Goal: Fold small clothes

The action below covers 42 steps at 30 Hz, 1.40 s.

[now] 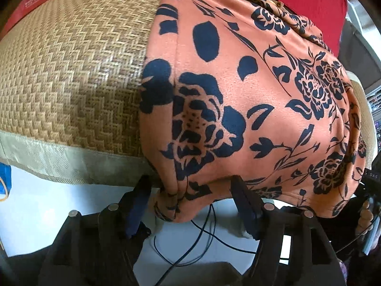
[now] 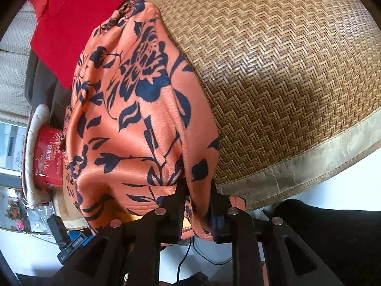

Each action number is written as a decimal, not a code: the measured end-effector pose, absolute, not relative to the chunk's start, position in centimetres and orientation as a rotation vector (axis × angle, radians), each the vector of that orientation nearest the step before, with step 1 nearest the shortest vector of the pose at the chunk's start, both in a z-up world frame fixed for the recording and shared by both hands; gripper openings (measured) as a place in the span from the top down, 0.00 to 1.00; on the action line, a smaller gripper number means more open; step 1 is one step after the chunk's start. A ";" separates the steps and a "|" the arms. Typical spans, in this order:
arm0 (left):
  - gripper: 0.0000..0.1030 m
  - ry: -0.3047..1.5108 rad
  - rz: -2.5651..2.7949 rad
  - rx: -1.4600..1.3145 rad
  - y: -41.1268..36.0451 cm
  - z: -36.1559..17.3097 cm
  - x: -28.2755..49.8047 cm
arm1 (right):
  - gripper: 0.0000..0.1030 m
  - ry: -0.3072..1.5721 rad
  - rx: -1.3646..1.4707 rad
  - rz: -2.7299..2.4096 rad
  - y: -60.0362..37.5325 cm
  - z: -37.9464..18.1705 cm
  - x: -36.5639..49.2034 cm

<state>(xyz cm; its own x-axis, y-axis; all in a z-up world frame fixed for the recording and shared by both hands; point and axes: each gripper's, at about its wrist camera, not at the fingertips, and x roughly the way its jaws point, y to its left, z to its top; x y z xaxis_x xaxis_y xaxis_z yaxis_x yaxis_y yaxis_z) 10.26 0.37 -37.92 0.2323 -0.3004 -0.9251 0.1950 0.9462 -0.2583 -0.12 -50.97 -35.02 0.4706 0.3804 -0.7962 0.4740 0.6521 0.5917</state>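
An orange garment with a dark blue flower print (image 1: 250,95) lies on a woven straw mat (image 1: 71,71), its near hem hanging over the mat's front edge. My left gripper (image 1: 190,190) is open, its fingers on either side of the hanging hem corner, not pinching it. In the right wrist view the same garment (image 2: 133,109) lies bunched along the mat (image 2: 285,83). My right gripper (image 2: 198,197) is shut on the garment's near edge, cloth squeezed between the two fingers.
A red cloth (image 1: 297,0) lies behind the garment, also in the right wrist view (image 2: 71,23). A red box (image 2: 47,157) and a white cushion edge (image 2: 31,143) sit left. Black cables (image 1: 202,233) hang below the mat's beige border (image 1: 47,157).
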 end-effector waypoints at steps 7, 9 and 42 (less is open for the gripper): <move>0.94 1.308 -0.374 -0.133 -1.0 -39.1 10.2 | 0.84 1.106 0.909 -0.035 -50.6 -35.5 -0.4; 0.94 1.283 -0.387 -0.149 -1.1 -38.3 9.7 | 0.87 1.085 0.872 -0.019 -50.2 -34.6 -0.8; 0.92 1.024 -0.398 -0.527 -1.0 -27.2 41.2 | 0.86 0.639 1.217 0.053 -60.5 -26.1 26.6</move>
